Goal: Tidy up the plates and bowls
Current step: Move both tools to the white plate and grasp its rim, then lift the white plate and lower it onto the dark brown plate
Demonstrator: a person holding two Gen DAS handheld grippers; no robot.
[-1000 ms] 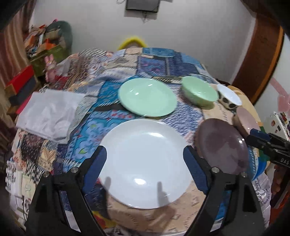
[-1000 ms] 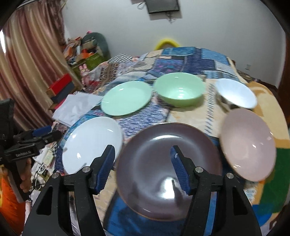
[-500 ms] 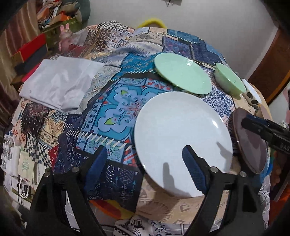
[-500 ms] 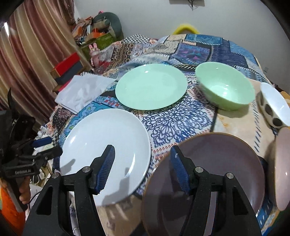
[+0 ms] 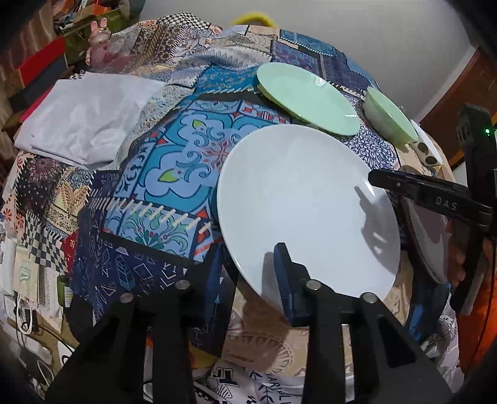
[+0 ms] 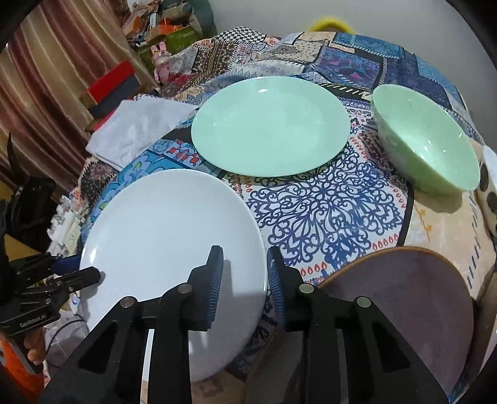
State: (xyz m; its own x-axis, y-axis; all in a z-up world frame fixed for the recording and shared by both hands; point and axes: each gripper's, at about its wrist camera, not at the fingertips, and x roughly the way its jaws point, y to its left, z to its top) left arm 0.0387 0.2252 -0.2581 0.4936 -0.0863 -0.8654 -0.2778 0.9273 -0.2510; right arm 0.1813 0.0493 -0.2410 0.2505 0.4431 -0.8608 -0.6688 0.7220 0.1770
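1. White plate (image 5: pixel 307 205) is straddled at opposite rims near the counter's (image 6: pixel 329 199) near-left edge: left tool (image 5: pixel 248 273) and right tool (image 6: pixel 245 282) narrowed around it; a firm clamp cannot be told.
2. Step judged: two-sided pickup.
3. Next: level lift is needed, likely toward green plate (image 6: pixel 268 126).

1. A patchwork cloth (image 5: pixel 174 161) is spread over the counter.
2. A crumpled white sheet (image 5: pixel 84 118) is laid on the cloth's left part.
3. A pink rabbit toy (image 5: pixel 100 29) is seen beyond it.
4. Striped curtains (image 6: pixel 52 68) are hung at the left, behind a red box (image 6: pixel 110 80).
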